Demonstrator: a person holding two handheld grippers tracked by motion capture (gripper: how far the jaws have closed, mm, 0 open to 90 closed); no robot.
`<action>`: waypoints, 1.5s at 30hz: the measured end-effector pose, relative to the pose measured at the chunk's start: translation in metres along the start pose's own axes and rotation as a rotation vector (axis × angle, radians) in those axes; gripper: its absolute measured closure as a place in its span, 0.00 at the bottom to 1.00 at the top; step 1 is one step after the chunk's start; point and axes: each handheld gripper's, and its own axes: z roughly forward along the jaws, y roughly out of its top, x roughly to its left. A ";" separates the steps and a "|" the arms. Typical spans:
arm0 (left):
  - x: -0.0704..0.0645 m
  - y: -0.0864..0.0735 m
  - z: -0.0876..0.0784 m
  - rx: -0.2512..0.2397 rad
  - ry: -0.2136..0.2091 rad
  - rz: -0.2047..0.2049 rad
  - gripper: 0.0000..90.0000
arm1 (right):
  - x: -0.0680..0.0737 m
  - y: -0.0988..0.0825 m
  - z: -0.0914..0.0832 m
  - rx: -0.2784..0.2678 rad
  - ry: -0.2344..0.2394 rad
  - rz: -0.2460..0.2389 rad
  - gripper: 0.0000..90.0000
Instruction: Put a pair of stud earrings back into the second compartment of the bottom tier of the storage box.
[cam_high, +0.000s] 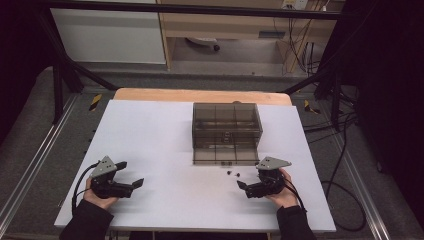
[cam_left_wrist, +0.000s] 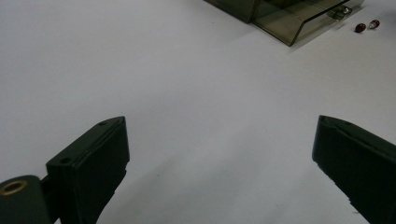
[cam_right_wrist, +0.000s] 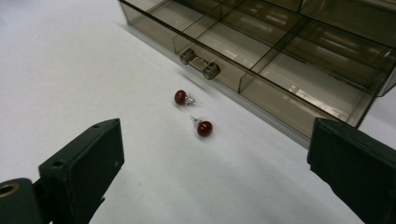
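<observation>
— Two red earrings (cam_right_wrist: 192, 112) lie on the white table (cam_high: 160, 145), yes? Where are they relative to the tongs?

— Ahead of the right gripper (cam_right_wrist: 212, 163), in line with the gap between its jaws, but clear of both. One stud (cam_right_wrist: 181, 97) sits a little farther off, the other (cam_right_wrist: 204, 128) nearer; they are close together without touching, each with its silver post pointing toward the other.

— And that gripper's jaws?

— Spread wide, holding nothing. From the high view the right gripper (cam_high: 250, 187) rests low near the table's front edge, in the person's right hand (cam_high: 281, 192), with the earrings (cam_high: 233, 173) just beyond its tips.

— What is behind the earrings?

— A smoky, see-through drawer box (cam_high: 226, 131). Its bottom drawer (cam_right_wrist: 261, 60) is pulled out, showing divided compartments, and its small metal handle (cam_right_wrist: 200, 64) is just beyond the farther stud. The earrings are on the table outside the drawer, near its front wall.

— The left gripper?

— The left gripper (cam_high: 131, 176), held in the left hand (cam_high: 97, 195), is well apart from them, over the left part of the table. Its jaws are also wide apart and empty. In its own view the left gripper (cam_left_wrist: 219, 154) faces bare table, with the earrings (cam_left_wrist: 366, 25) far off at the upper right beside the drawer's corner (cam_left_wrist: 292, 28).
</observation>
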 end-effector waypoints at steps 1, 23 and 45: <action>0.000 0.000 0.000 0.000 -0.001 0.001 0.05 | 0.000 0.000 0.001 0.001 0.000 0.003 0.04; 0.000 0.000 0.000 0.002 0.004 -0.001 0.05 | 0.004 0.003 0.011 0.046 -0.029 0.027 0.15; 0.000 0.000 0.000 0.002 0.006 -0.002 0.05 | 0.003 0.009 0.024 0.067 -0.019 0.023 0.55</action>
